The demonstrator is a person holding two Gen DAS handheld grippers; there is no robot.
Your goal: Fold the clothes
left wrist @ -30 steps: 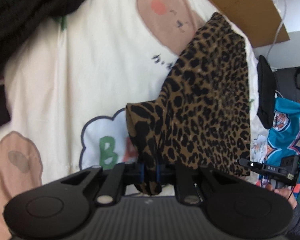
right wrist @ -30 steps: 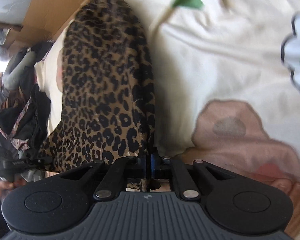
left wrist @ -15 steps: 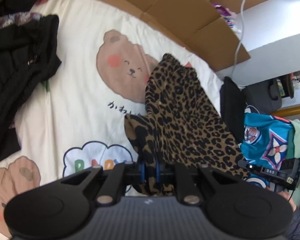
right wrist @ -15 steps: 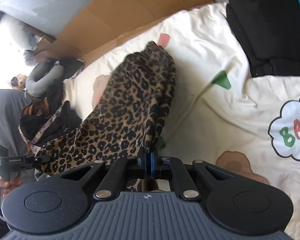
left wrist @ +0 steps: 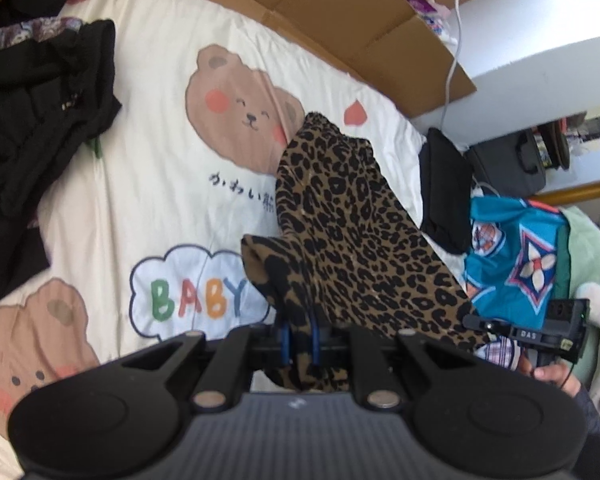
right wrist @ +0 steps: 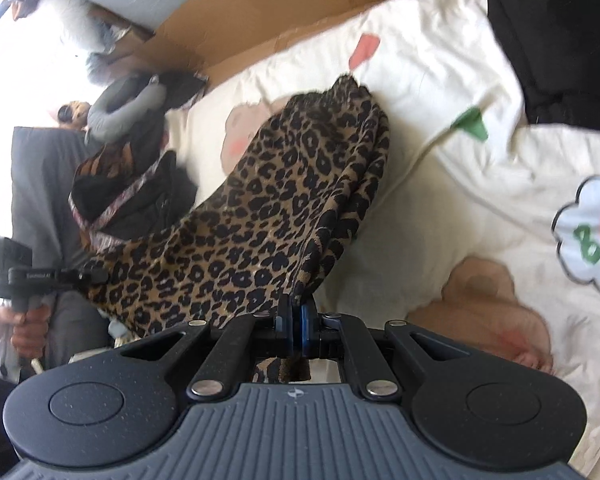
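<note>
Above the bed (left wrist: pixel 148 92), leopard cloth (left wrist: pixel 352 232) hangs between both tools, far end resting on the bedding. Left tool (left wrist: pixel 299 338) pinches a bunched corner; right tool (right wrist: pixel 296 322) clamps the other corner, jaws nearly closed. Looks thin, floppy, light; prob. slides easily, so grip at corners/hems. Left view shows teal garment (left wrist: pixel 516 256) w/ black pile; right view shows grey pillow (right wrist: pixel 120 100).

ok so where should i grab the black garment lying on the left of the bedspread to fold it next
Take the black garment by its loose right-hand edge near the bear print, coming in from the bedspread side. That edge lies flat and exposed; the rest is bunched. Both grippers are busy with the leopard garment.
</note>
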